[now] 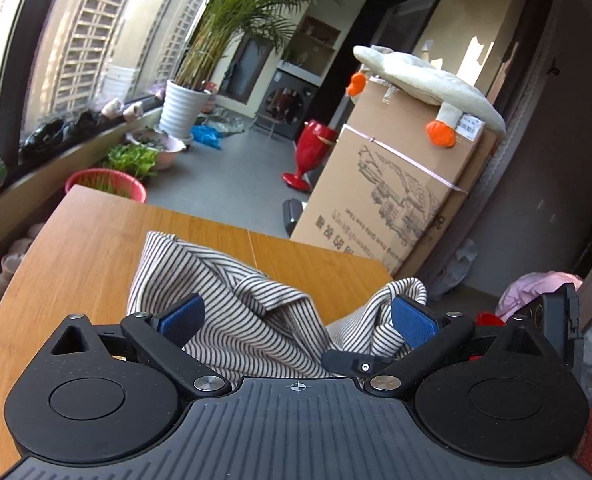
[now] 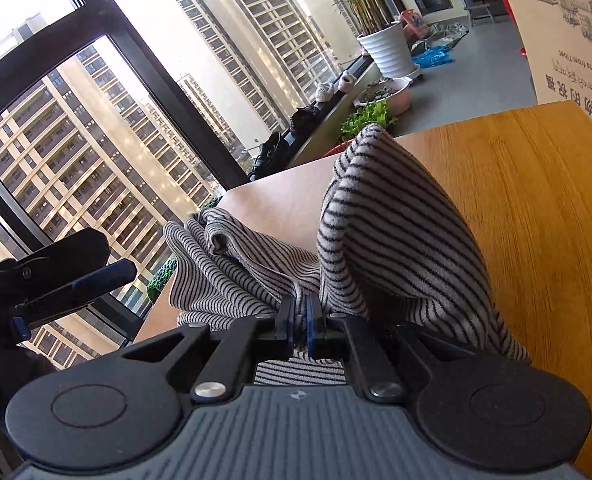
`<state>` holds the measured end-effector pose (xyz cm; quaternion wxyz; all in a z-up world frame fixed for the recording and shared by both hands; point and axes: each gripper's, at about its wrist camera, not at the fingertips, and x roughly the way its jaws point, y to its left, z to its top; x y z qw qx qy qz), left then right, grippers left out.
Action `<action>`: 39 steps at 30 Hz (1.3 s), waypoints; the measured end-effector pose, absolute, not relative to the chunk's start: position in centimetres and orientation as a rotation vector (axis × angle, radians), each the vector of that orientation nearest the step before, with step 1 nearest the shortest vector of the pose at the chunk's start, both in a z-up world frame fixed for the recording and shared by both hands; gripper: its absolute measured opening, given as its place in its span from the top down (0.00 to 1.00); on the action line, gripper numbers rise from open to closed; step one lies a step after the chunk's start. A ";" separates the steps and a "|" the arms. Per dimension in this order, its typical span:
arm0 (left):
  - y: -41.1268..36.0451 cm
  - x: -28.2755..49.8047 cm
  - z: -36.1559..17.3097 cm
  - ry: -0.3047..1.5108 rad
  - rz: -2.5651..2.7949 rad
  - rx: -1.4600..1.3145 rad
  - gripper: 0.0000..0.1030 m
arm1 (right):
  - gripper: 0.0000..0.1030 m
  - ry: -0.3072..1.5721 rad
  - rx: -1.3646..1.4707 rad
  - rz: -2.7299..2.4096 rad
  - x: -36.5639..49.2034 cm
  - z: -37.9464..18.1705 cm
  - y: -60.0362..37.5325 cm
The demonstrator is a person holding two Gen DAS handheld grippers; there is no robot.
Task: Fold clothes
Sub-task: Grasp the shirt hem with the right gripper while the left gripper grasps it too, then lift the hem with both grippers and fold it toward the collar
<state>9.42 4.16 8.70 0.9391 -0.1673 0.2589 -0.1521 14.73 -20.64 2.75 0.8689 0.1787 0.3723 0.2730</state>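
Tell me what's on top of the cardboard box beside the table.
A white stuffed goose with orange feet lies stretched along the top of the cardboard box. A pink strap crosses the box's side. Whatever sits under the goose's body is covered, so it cannot be seen.

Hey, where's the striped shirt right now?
The striped shirt lies bunched on the wooden table, between the open left gripper's fingers, while the right gripper pinches a fold of it.

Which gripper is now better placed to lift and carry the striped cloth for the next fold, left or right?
Probably the right gripper: its jaws are shut on the striped cloth, which already rises from the wooden table. The left gripper is open, its jaws on either side of the cloth.
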 end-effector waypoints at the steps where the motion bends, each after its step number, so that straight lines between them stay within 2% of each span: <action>1: 4.1 9.8 9.1 0.527 -0.306 -0.330 0.07 | 0.95 0.774 0.371 0.570 14.4 2.7 -20.7; 2: 4.0 10.1 9.4 0.526 -0.303 -0.321 0.10 | 0.95 0.770 0.368 0.569 14.1 2.6 -20.7; 3: 4.1 10.4 9.7 0.523 -0.298 -0.316 0.25 | 0.95 0.769 0.367 0.570 13.7 2.5 -20.7; 4: 4.4 10.6 10.1 0.514 -0.293 -0.325 0.34 | 0.95 0.767 0.366 0.570 13.3 2.3 -20.7; 9: 6.0 11.6 12.2 0.448 -0.285 -0.425 0.33 | 0.96 0.764 0.378 0.575 12.3 1.4 -21.0; 11: 5.3 12.5 12.7 0.453 -0.291 -0.387 0.25 | 0.96 0.756 0.383 0.572 12.2 1.2 -21.0; 12: 4.6 13.0 12.7 0.460 -0.294 -0.352 0.13 | 0.97 0.752 0.388 0.571 12.2 1.1 -21.0; 13: 3.7 13.6 12.4 0.468 -0.281 -0.296 0.08 | 0.97 0.749 0.395 0.570 12.1 1.0 -21.1; 15: 2.2 14.8 10.7 0.506 -0.224 -0.185 0.12 | 0.97 0.744 0.410 0.566 11.9 0.9 -21.4; 17: 1.9 15.4 8.6 0.570 -0.186 -0.159 0.26 | 0.97 0.738 0.422 0.559 11.5 0.9 -21.9; 18: 2.1 15.5 7.6 0.603 -0.173 -0.168 0.39 | 0.97 0.735 0.427 0.556 11.3 0.9 -22.2; 19: 2.3 15.3 6.7 0.627 -0.161 -0.179 0.45 | 0.97 0.731 0.428 0.554 11.1 0.9 -22.4; 24: 2.9 12.6 3.6 0.653 -0.151 -0.176 0.48 | 0.97 0.727 0.429 0.558 10.8 0.9 -22.8; 29: 2.5 10.6 3.3 0.619 -0.160 -0.113 0.50 | 0.97 0.719 0.368 0.544 10.8 1.0 -21.8; 32: 4.0 9.8 5.0 0.580 -0.166 -0.207 0.51 | 0.97 0.720 0.341 0.537 10.7 0.9 -21.4; 33: 4.6 9.6 5.9 0.547 -0.164 -0.249 0.44 | 0.97 0.718 0.332 0.535 10.6 0.9 -21.2; 34: 5.3 9.4 7.0 0.509 -0.153 -0.272 0.27 | 0.97 0.717 0.323 0.532 10.5 0.8 -21.0; 36: 5.9 9.7 8.3 0.478 -0.127 -0.271 0.05 | 0.97 0.711 0.311 0.533 10.2 0.7 -20.8; 39: 6.0 11.7 8.5 0.514 -0.092 -0.246 0.06 | 0.97 0.699 0.322 0.539 9.7 0.4 -21.1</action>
